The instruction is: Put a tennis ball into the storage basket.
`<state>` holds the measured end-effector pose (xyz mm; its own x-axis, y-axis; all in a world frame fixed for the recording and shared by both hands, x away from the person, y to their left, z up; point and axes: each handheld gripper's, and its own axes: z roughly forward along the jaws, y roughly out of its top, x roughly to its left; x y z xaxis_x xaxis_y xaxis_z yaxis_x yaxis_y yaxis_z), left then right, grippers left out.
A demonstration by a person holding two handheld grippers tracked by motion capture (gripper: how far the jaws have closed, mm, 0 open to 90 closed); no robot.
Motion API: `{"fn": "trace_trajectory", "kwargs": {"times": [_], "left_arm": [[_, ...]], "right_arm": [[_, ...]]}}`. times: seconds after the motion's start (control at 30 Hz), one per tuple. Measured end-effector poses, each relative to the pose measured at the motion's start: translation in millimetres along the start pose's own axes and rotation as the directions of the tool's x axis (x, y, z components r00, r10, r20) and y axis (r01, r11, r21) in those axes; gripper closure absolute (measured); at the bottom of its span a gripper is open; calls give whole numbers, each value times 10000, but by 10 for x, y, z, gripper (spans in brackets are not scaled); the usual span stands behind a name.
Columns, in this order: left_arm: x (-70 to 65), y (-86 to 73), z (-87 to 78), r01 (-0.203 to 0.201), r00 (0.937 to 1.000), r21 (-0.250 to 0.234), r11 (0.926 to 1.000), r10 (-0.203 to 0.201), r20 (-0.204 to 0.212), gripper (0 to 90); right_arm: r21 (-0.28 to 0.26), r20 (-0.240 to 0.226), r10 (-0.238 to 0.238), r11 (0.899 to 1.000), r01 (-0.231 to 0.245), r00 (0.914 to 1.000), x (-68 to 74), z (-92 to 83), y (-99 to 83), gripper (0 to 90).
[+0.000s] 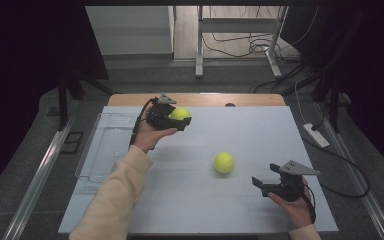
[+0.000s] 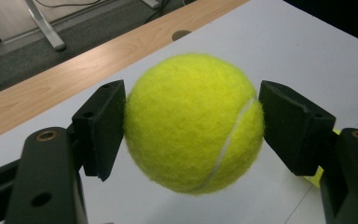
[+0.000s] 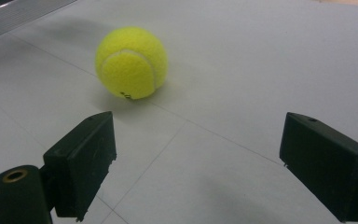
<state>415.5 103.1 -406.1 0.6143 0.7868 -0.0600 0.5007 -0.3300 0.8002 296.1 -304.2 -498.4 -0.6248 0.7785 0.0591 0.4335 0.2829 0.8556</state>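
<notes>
Over the far left of the tabletop, seen from the high view, my left tool holds one tennis ball lifted near the clear tray, while the second ball lies mid-table, well apart from my right tool. In the left gripper view the jaws press both sides of the held ball, clear of the surface. In the right gripper view my jaws stand wide and empty, the loose ball ahead. I judge one pickup done, its placing and the other ball left.
</notes>
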Motion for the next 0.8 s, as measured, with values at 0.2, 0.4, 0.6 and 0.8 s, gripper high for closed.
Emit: {"fn": "trace_trajectory", "kwargs": {"times": [0.2, 0.4, 0.6, 0.8], "left_arm": [[15, 22, -60, -5, 10000, -130, 9999, 5, 1, 273], [50, 21, -135, 41, 10000, -335, 9994, -41, 5, 273], [75, 7, -198, 97, 10000, -524, 9986, -96, 6, 273], [101, -10, -253, 185, 9998, -648, 9977, -187, -15, 273]], "right_arm": [[0, 6, 2, 10000, -2, 10000, -2, 1, 0, 109], [8, 13, -11, 10000, 11, 10000, 1, 2, 0, 109], [11, 27, -26, 10000, 26, 10000, 0, 3, -1, 109], [10, 29, -26, 10000, 26, 10000, 0, 4, 0, 109]]}}
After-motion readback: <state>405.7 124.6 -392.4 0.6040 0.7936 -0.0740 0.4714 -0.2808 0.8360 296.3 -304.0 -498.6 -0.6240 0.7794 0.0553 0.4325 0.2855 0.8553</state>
